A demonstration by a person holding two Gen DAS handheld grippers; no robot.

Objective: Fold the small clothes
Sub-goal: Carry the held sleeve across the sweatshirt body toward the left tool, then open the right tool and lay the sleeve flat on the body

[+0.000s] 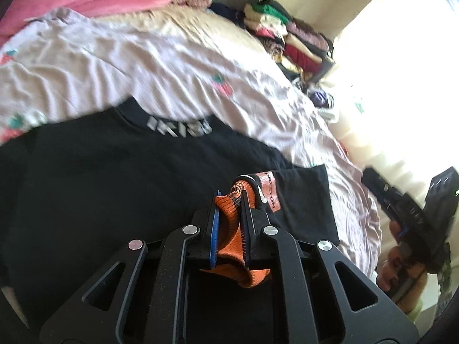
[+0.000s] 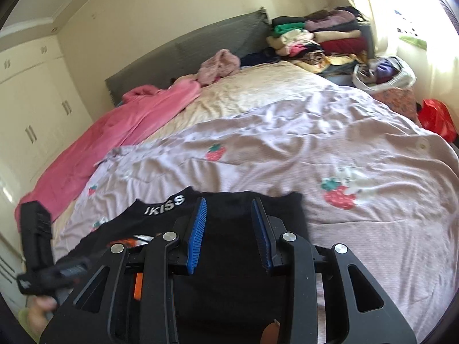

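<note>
A black top [image 1: 114, 177] with silver letters at the neck lies on the lilac strawberry bedspread [image 1: 172, 66]. My left gripper [image 1: 232, 197] is shut on its orange knitted hem or cuff [image 1: 229, 223], lifted over the black cloth. The right gripper [image 1: 413, 209] shows at the right edge of the left wrist view, held in a hand. In the right wrist view my right gripper [image 2: 229, 209] is open and empty just above the folded black top [image 2: 229, 258]. The left gripper [image 2: 40, 252] shows at the lower left there.
A pink blanket [image 2: 120, 132] lies along the left side of the bed. A pile of folded clothes [image 2: 321, 40] sits at the far corner by the grey headboard [image 2: 183, 54]. A white basket [image 2: 384, 74] and a red bag [image 2: 436, 117] stand beside the bed.
</note>
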